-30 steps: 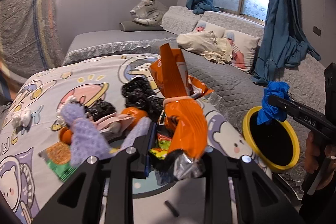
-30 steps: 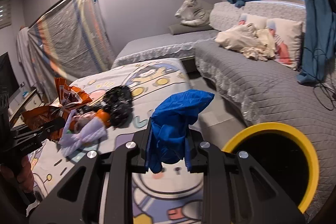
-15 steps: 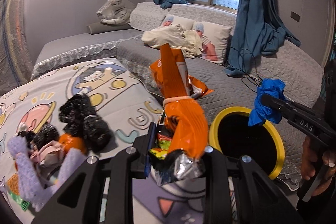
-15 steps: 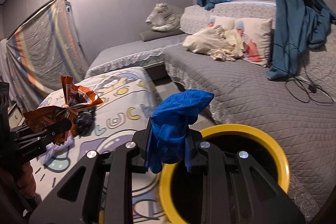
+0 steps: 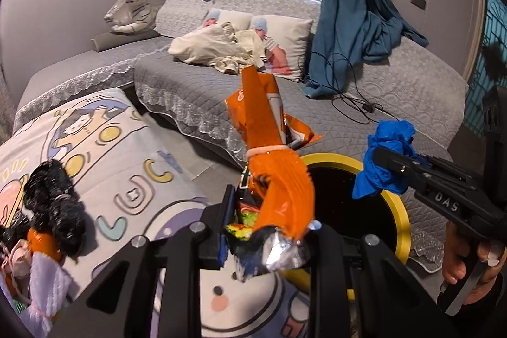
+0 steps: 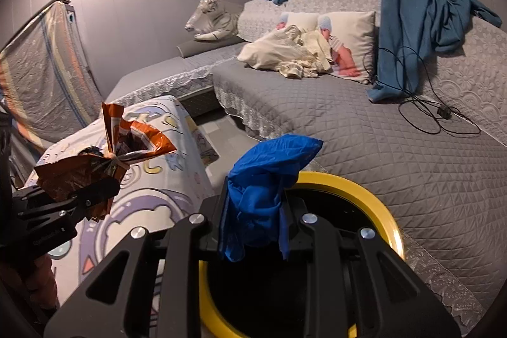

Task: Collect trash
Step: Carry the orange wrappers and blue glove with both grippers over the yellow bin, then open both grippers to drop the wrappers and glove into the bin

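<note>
Left gripper (image 5: 269,230) is clamped on the orange wrapper (image 5: 279,179), which sticks up and forward out of the jaws, its crumpled foil end bunched between the pads. Just ahead and right of those fingers sits the bin (image 5: 402,211), yellow rim, black inside, and part of the wrapper hangs over its near edge in this view. Off to the right the right gripper (image 5: 383,157) comes in sideways, pinching the blue glove (image 5: 386,160), a hand (image 5: 469,268) wrapped round its handle.

From the right wrist, the right gripper (image 6: 253,211) is shut tight on the glove (image 6: 266,186), which bulges above the fingers and droops below them. The bin (image 6: 374,205) lies directly under and ahead, with the glove over its opening. To the left, the left gripper (image 6: 95,195) holds the wrapper (image 6: 95,163) above the cartoon blanket (image 6: 164,179).

Back on the left, beside and behind the left gripper, more litter lies on the blanket (image 5: 126,154): black crumpled bits (image 5: 54,205), something orange (image 5: 41,243), a lilac cloth (image 5: 44,290). Past the bin runs the grey sofa (image 5: 196,97).
</note>
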A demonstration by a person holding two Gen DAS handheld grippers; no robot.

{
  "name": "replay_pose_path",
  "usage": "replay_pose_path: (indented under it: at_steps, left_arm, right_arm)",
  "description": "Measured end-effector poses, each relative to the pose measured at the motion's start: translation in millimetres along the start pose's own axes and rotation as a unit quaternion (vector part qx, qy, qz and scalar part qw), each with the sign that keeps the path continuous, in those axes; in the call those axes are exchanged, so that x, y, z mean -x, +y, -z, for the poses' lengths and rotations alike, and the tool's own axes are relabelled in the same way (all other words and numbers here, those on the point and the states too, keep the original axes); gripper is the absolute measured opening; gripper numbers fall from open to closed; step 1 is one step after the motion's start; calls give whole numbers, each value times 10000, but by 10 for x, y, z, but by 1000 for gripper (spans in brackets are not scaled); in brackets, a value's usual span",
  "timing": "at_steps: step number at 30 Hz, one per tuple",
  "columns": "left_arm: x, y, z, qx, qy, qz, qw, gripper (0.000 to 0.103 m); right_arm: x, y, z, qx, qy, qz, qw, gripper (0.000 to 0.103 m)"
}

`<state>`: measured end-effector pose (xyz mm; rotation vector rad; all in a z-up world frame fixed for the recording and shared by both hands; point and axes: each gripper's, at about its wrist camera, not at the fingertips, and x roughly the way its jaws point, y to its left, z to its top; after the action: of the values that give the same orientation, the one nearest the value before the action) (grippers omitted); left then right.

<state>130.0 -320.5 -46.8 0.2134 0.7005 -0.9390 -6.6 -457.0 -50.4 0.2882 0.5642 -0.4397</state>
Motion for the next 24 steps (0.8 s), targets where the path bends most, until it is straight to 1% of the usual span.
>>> replay_pose_path:
  at_steps: [8,12,17,19,24]
  left_arm:
    - [-309,-241,-14,-225,273,203,9992,24]
    - [-492,-388,17,-373,436,327,9978,24]
    - [-706,-503,42,-446,652,390,9961,24]
    - [-781,-532,44,-430,756,506,9949,24]
    - [-853,-568,42,-470,802,593,9939,24]
  right_arm:
    - [-115,-290,55,-299,176,246,9991,23]
    - [-165,-381,87,-404,277,307,9983,23]
    - [-234,-497,106,-528,356,357,9973,24]
    - [-260,-545,114,-591,400,346,9969,24]
    - [-298,-578,138,-633,472,368,9962,26]
